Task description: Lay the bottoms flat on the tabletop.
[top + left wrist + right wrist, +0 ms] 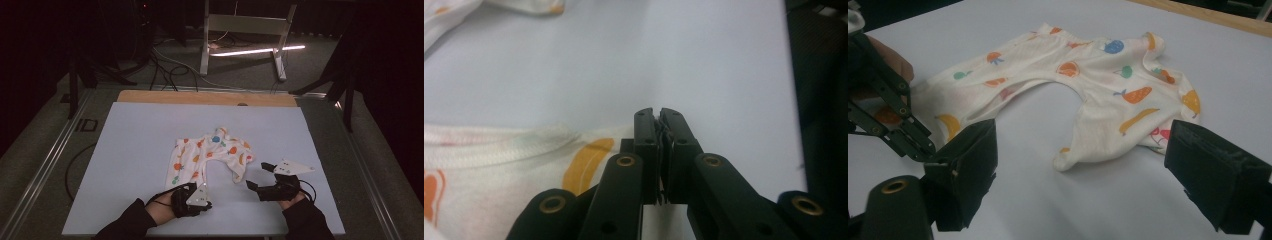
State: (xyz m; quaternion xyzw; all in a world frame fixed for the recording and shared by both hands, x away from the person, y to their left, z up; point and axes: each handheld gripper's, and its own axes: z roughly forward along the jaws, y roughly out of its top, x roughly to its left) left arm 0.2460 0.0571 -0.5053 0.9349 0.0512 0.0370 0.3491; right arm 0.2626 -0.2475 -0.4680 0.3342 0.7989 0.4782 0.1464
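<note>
Read the step as pinching both leg hems of the fruit-print baby trousers for a lift or fold. Needed a bite on the ribbed hem band itself, both layers, not the thin cloth above it. Needed the second hem gripped before any pull, to avoid a skewed drag across the counter. Found the left claw closed tight, tips at the edge of one leg's hem; couldn't tell whether cloth was caught between the pads. Found the right claw gaping wide, holding nothing, low over the counter. Saw the trousers lying flat mid-counter, waist away, legs toward the person. Placed the other leg's cuff just ahead of the right claw, near but apart, roughly on its centreline.
</note>
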